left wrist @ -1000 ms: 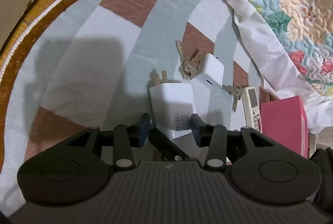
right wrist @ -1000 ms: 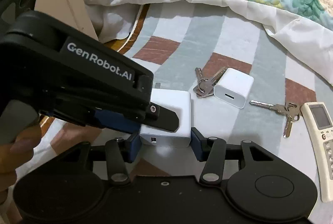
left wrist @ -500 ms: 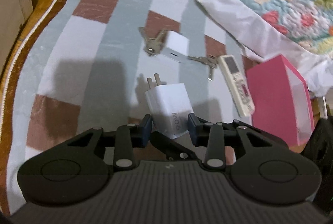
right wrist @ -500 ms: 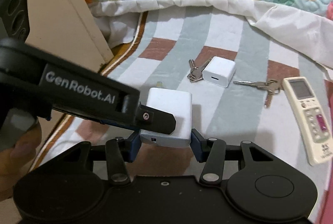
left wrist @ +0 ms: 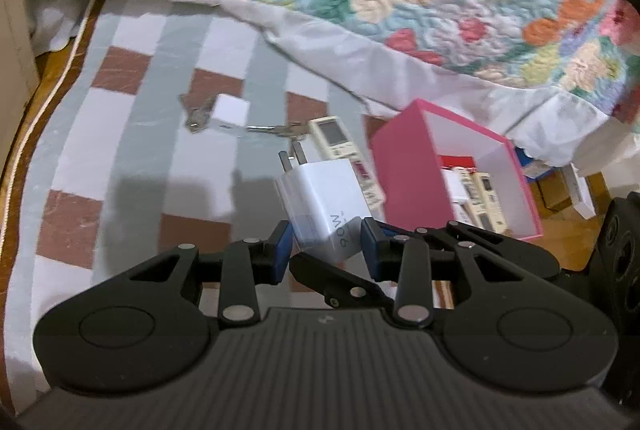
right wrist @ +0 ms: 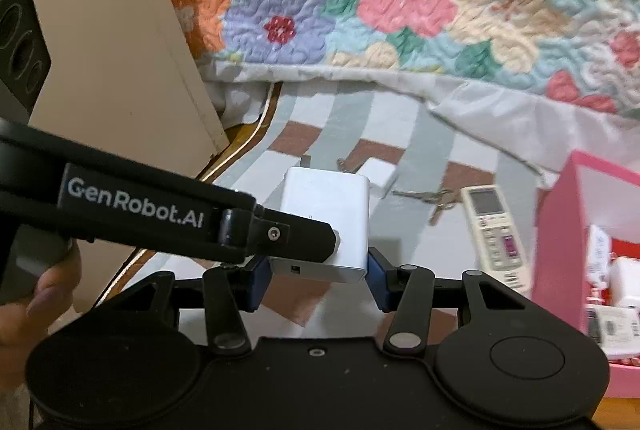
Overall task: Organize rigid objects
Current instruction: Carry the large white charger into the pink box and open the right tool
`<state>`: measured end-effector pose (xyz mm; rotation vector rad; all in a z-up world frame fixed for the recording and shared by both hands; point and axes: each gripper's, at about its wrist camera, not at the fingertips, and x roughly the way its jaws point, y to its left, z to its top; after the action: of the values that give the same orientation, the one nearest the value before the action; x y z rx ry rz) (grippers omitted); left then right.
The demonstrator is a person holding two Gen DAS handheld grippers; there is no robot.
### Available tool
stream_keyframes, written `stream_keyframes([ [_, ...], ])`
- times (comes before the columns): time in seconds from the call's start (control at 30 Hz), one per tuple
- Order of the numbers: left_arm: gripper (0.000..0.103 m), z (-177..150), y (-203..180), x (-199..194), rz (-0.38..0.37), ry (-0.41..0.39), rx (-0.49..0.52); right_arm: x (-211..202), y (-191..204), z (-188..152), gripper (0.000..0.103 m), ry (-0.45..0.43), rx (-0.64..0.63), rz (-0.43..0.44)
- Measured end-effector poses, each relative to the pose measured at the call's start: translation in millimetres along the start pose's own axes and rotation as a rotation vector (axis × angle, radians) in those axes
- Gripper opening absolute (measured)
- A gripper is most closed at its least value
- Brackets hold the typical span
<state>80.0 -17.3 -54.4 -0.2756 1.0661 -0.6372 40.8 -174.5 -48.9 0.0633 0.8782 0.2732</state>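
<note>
The smooth white boxy wall charger (left wrist: 320, 206) has risen off the striped woven blanket (left wrist: 152, 158) toward the open pink box (left wrist: 404, 174); both the left gripper (left wrist: 324, 250) and right gripper (right wrist: 318, 272) clamp its sides, prongs forward.

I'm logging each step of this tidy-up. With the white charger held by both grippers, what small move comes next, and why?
Probably carry the white charger right, toward the open pink box: both grippers clamp it above the rug, and similar items already lie inside.
</note>
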Motion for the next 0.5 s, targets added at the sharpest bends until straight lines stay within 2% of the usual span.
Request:
stream_keyframes([
  [0.33,0.035,8.7,-83.3,-5.1,-0.017,0.048,0.123,-65.2,-31.6,-2.1,0.056,-0.076,0.036,-0.028],
  [0.5,0.035,16.8,-123.7,7.6,-0.04,0.092,0.172,-92.6,-53.7,-8.6,0.056,-0.112,0.044,-0.083],
])
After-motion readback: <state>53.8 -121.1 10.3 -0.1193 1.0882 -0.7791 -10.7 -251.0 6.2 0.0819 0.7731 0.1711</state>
